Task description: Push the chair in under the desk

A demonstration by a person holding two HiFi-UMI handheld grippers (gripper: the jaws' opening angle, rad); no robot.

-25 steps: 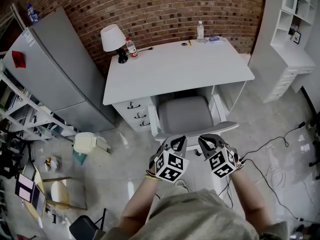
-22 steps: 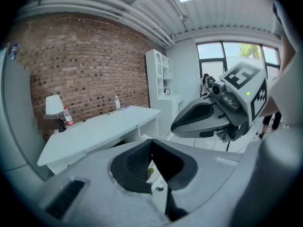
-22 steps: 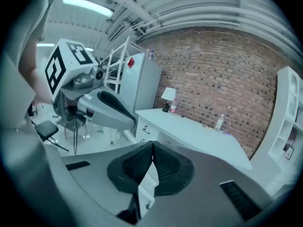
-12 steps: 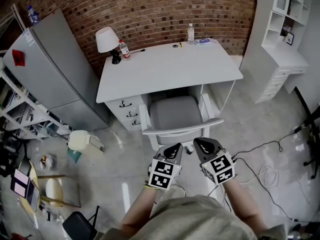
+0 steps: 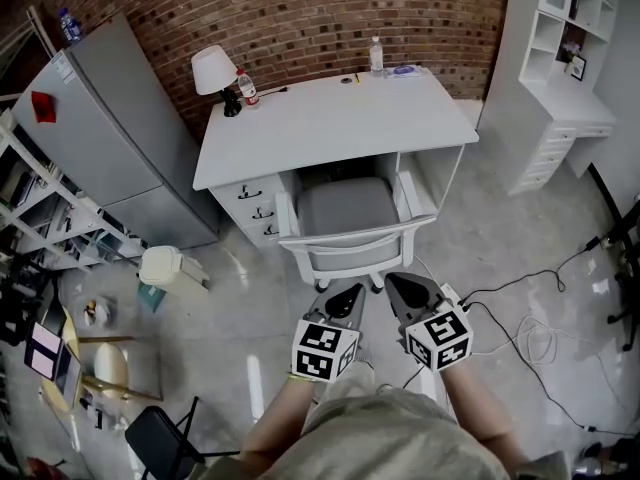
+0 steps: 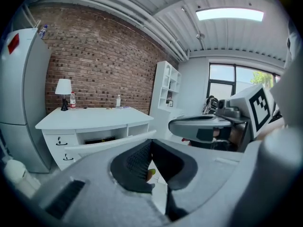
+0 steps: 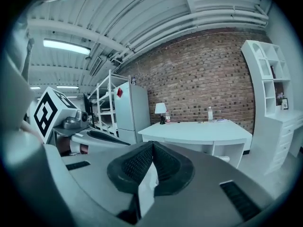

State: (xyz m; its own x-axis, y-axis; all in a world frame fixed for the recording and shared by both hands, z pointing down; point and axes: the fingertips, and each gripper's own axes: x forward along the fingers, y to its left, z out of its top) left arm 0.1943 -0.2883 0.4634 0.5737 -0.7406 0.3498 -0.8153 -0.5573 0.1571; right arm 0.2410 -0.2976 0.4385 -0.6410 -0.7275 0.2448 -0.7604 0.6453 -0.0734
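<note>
Chair (image 5: 347, 211) is seen w/ seat partly tucked under white tabletop (image 5: 330, 123), backrest facing out. L gripper (image 5: 346, 295) & R gripper (image 5: 404, 288) are held near backrest, not touching it. Both jaws are pressed together, nothing gripped.

light: bright, even, ceiling panel (image 6: 229, 14) | edges: fisheye-warped, dark corners

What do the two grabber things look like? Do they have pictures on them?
The left gripper and right gripper are grey, with dark bumpy pads inside pointed jaws. Each carries a white cube with black square patterns. The person wears a pale khaki shirt, arms bare.
</note>
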